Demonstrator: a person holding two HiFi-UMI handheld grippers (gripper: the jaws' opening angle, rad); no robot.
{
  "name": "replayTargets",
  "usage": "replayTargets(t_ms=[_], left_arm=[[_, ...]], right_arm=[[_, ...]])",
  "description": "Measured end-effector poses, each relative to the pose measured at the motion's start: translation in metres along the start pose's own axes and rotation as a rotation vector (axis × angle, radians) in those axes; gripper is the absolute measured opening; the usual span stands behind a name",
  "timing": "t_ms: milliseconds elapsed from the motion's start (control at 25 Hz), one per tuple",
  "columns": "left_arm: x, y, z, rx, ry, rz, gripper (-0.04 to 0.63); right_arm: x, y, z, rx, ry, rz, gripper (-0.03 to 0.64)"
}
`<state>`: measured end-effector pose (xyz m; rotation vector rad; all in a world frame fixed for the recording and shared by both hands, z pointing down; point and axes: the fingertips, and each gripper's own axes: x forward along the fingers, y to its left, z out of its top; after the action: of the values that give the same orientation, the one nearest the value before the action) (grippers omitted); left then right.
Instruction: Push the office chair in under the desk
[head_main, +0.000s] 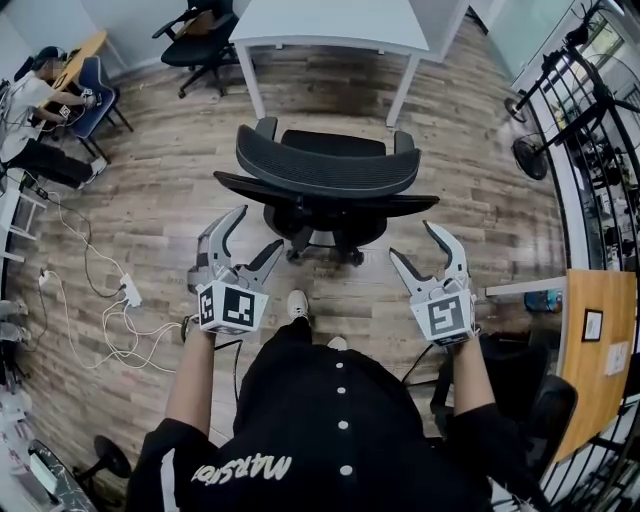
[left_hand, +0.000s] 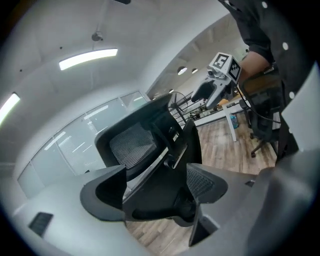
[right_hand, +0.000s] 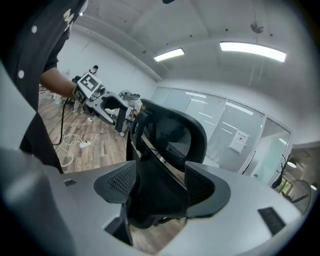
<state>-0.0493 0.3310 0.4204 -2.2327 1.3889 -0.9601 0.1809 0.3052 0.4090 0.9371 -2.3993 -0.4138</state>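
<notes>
In the head view a black mesh office chair (head_main: 325, 175) stands on the wood floor with its back toward me, facing the white desk (head_main: 330, 25) beyond it; its seat is outside the desk. My left gripper (head_main: 258, 228) is open just behind the left end of the backrest. My right gripper (head_main: 410, 240) is open just behind the right end. In the left gripper view the chair's back (left_hand: 145, 150) fills the gap between my open left gripper's (left_hand: 155, 187) fingers, and in the right gripper view the chair (right_hand: 170, 145) does the same for my right gripper (right_hand: 160, 185). I cannot tell whether either touches it.
A second black chair (head_main: 200, 40) stands left of the desk. A blue chair (head_main: 92, 95) and a seated person are at far left. Cables and a power strip (head_main: 125, 290) lie on the floor at left. A wooden desk (head_main: 595, 340) and a fan (head_main: 530, 155) are at right.
</notes>
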Motion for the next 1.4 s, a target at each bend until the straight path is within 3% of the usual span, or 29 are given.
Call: replayTargets(t_ms=[440,760,1160,1240,1360,1400], left_arm=[[0.069,-0.012,-0.032,0.241,0.095,-0.217,0.374],[0.095,-0.024,-0.043,0.399,0.152,-0.287,0.373],[0.115,-0.024,-0.047,0.464,0.170,-0.316,0.371],[0.118,-0.022,-0.048,0.498,0.175,-0.290,0.368],[0.122,-0.013,-0.044,0.561,0.172,-0.215,0.210],[0.123,-0.012,-0.043,0.568,0.169,-0.208,0.210]], right_arm=[[0.077,0.016,-0.025,-0.267,0.141,0.129,0.319],[0.108,0.030,-0.036,-0.435,0.229,0.196,0.318],[0.130,0.026,-0.041,-0.488,0.269,0.194,0.284],[0.131,0.024,-0.041,-0.500,0.270,0.183,0.280],[0.131,0.020,-0.042,-0.560,0.273,0.150,0.209],[0.131,0.020,-0.043,-0.575,0.278,0.148,0.202]])
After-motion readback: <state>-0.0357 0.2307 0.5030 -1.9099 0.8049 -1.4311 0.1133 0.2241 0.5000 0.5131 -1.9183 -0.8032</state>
